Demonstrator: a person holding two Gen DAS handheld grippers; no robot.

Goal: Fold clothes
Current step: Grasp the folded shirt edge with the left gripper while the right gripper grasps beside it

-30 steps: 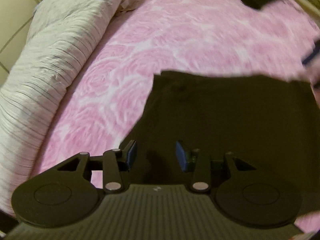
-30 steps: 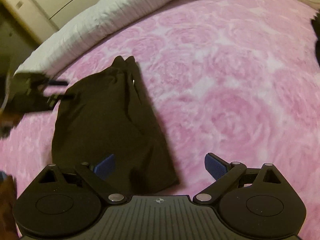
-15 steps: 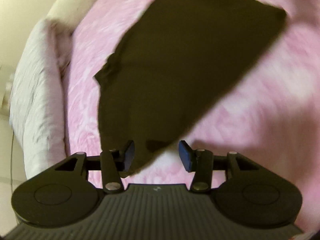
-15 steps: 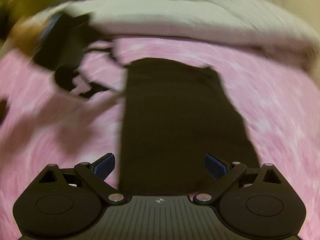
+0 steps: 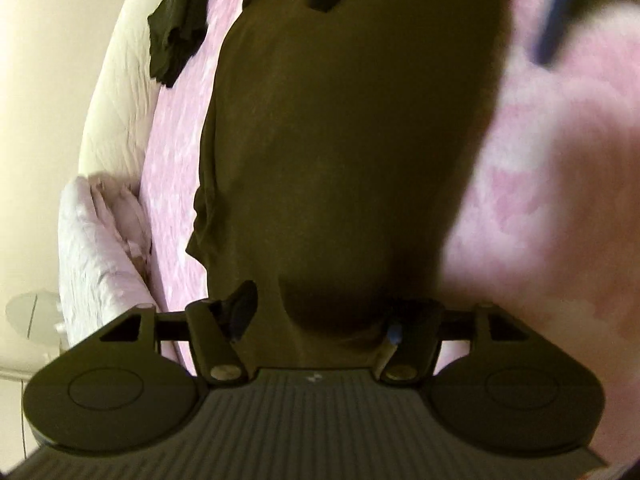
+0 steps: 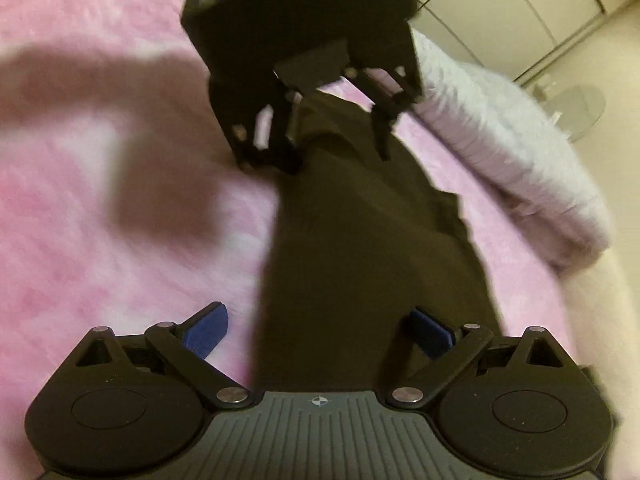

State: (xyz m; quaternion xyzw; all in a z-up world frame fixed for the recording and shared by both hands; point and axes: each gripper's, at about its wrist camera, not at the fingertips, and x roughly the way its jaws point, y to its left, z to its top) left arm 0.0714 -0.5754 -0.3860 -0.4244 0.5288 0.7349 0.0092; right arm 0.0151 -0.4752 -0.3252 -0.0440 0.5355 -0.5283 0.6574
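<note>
A dark folded garment point(image 5: 344, 132) lies as a long strip on the pink rose-patterned bedspread point(image 5: 540, 200). My left gripper point(image 5: 320, 314) is open, its jaws straddling the garment's near end, with cloth between them. In the right wrist view the same garment point(image 6: 372, 264) runs away from my right gripper point(image 6: 318, 330), which is open with its blue pads point(image 6: 206, 330) wide apart over the near end. The left gripper point(image 6: 334, 152) shows there at the garment's far end.
A white striped duvet point(image 6: 512, 160) lies bunched along the bed's edge, also in the left wrist view point(image 5: 96, 248). Another dark garment point(image 5: 176, 40) lies on the cream bed edge. Cupboard doors point(image 6: 520, 4) and a pale floor lie beyond.
Both grippers have swung round to opposite ends of the garment and dropped closer to it. The left gripper's jaws now have the cloth's end between them. Both stay open.
</note>
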